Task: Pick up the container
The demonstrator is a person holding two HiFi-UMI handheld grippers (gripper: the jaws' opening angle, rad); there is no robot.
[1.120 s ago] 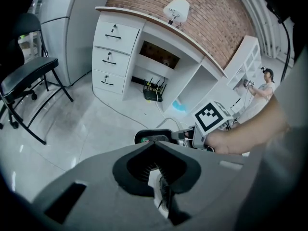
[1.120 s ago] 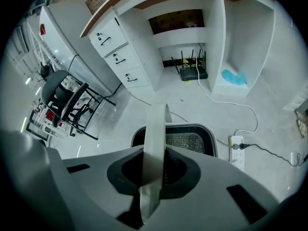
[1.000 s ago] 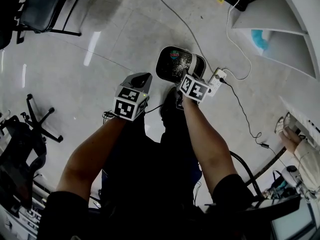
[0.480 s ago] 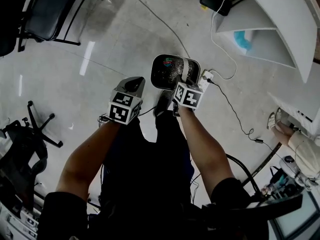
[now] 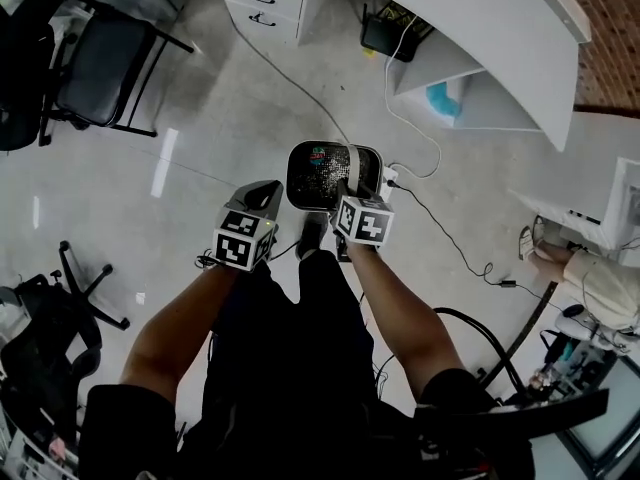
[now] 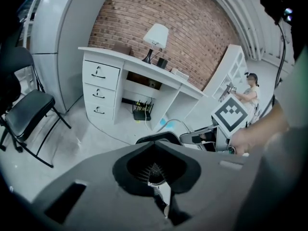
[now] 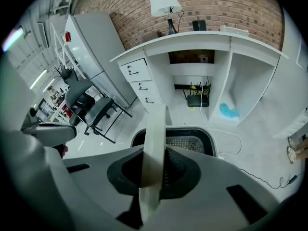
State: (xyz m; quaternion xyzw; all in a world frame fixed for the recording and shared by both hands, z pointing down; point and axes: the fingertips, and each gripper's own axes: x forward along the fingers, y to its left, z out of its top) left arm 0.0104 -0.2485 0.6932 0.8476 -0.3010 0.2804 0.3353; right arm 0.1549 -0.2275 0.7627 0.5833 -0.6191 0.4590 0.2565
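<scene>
Clearly off the floor, the black container [image 5: 320, 173] hangs before the white desk [image 7: 202, 40] by its pale strap handle [image 7: 155, 148], pinched in our right tool [image 7: 153, 177]. Our left tool [image 6: 159, 186] is closed, empty. It seems light but swingy; we'd grip mid-strap.

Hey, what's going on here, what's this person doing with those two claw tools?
A person standing on a glossy floor holds a claw in each hand. The right claw is clamped on the pale handle of a dark container, which hangs below it. The left claw is shut, beside the container and not touching it.
</scene>
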